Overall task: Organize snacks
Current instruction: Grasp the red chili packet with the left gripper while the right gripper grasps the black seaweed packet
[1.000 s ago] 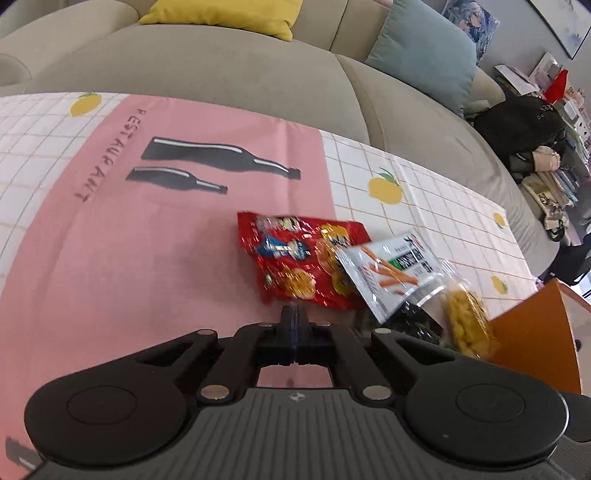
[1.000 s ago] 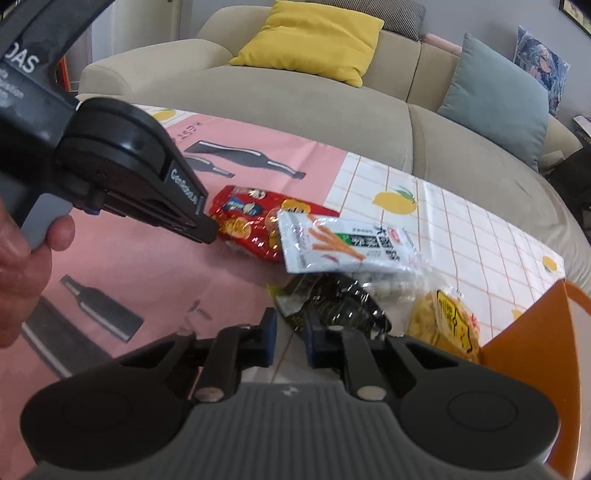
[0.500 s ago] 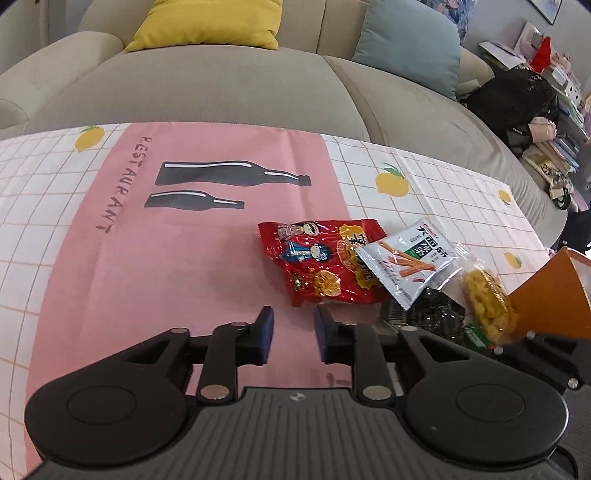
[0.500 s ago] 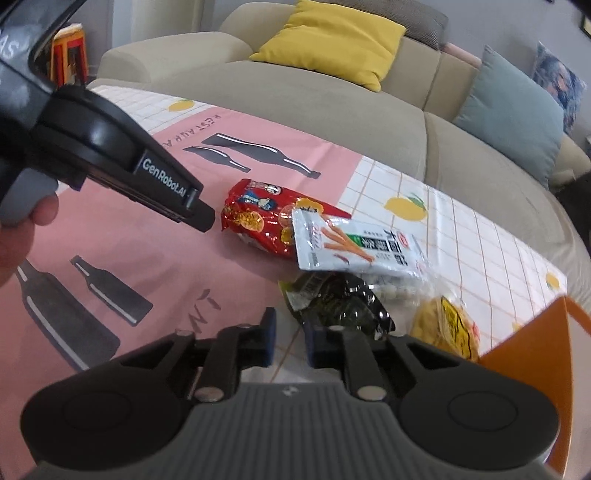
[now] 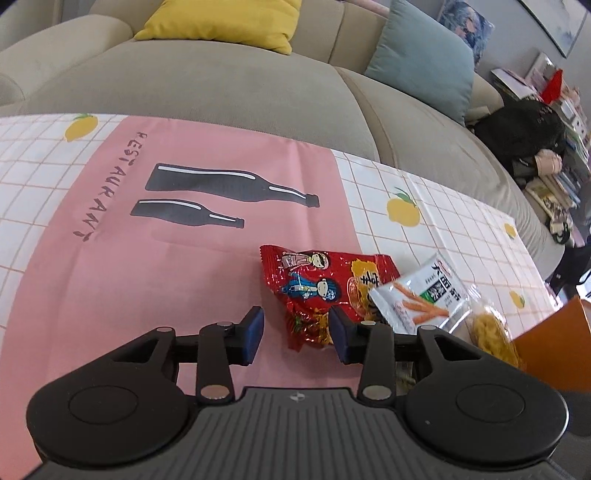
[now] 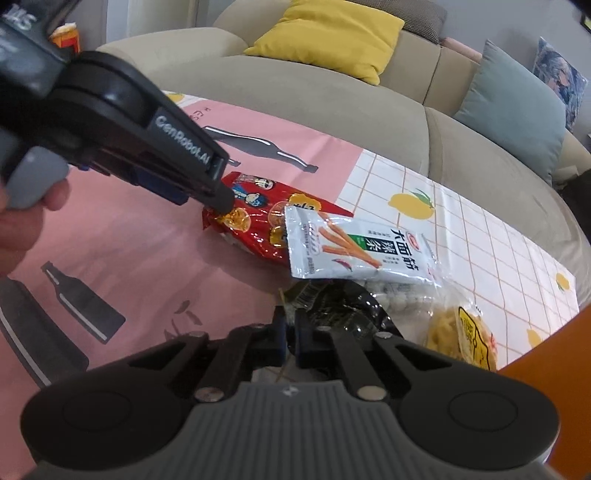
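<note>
Red and shiny, the chip bag [image 5: 321, 291] lay on the pink tablecloth [image 5: 110, 295] with the other snacks. None of them looked put away yet, so the job seemed to be just starting.

The white bag [image 6: 354, 247] with orange sticks on it lay partly on top of the red one. A black bag [image 6: 343, 306] sat under its near edge. A clear bag of yellow puffs [image 6: 461, 336] lay beside them, right next to the orange box [image 5: 554, 350]. That box may be where the snacks should go, but its inside was hidden.

The left gripper [image 5: 295, 334] was low over the near end of the red bag. Its jaws were opening, and the bag's corner sat between the blue pads [image 5: 255, 328], which did not squeeze it. The right gripper [image 6: 290, 332] hung just above the black bag. Its jaws were close together, almost touching, and nothing could be seen pinched between them.

All four bags were left to move. The white bag could get in the way, because it rested on the red one and might slide or get dragged along. The bags were crinkly and slippery, so a grip near a corner might slip.

Behind the table stood a grey sofa [image 5: 258, 85] with a yellow pillow [image 5: 221, 18] and a blue pillow [image 5: 417, 55].
</note>
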The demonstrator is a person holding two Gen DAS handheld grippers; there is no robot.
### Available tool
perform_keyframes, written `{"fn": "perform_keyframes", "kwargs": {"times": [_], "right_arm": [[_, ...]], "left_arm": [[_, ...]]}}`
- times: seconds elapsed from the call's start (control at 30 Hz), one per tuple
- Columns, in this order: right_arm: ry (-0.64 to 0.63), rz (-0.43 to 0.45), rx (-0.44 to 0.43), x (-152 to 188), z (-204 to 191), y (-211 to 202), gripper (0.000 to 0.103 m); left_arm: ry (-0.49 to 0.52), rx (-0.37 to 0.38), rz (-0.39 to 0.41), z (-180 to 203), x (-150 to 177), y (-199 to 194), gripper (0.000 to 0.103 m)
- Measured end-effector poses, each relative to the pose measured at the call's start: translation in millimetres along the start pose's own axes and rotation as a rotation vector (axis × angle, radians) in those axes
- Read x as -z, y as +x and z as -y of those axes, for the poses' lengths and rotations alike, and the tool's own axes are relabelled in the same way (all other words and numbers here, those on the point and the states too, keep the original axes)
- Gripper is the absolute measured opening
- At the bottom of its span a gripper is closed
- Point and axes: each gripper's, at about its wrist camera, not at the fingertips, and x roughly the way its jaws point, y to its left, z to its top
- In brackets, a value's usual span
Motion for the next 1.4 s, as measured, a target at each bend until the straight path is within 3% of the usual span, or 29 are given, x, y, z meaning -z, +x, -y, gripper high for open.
{"fn": "perform_keyframes", "kwargs": {"times": [0.03,0.07,0.1,0.3,0.43,0.67,0.9,1.1,1.2,1.4], "right_arm": [[0.002,0.000,-0.004,2,0,-2,0.000],[0.002,0.002,-0.005,3,0,-4,0.000],[0.003,0.005,-0.007,5,-1,-7,0.000],[0.002,0.009,-0.032,19,-6,-29,0.000],[-0.012,-0.001,-0.051,33,-15,-47,0.000],[-0.073,0.003,-0.103,63,-31,-77,0.000],[-0.052,-0.067,-0.144,84,-30,-99,0.000],[-0.021,-0.111,-0.143,95,-29,-104,0.000],[-0.028,-0.136,-0.123,95,-28,-105,0.000],[-0.013,-0.135,-0.119,100,-22,-119,0.010]], "left_arm": [[-0.010,0.004,-0.003,-1,0,2,0.043],[-0.024,0.007,-0.012,-2,0,4,0.030],[-0.037,0.011,-0.021,-2,1,5,0.026],[-0.043,-0.008,-0.012,4,9,-7,0.021],[-0.065,-0.031,-0.034,9,22,-22,0.020],[-0.124,-0.142,-0.083,20,63,-66,0.020],[-0.148,-0.192,-0.145,34,105,-93,0.020],[-0.165,-0.176,-0.224,40,128,-107,0.020],[-0.166,-0.124,-0.267,46,139,-110,0.020],[-0.104,-0.098,-0.262,55,143,-117,0.027]]}}
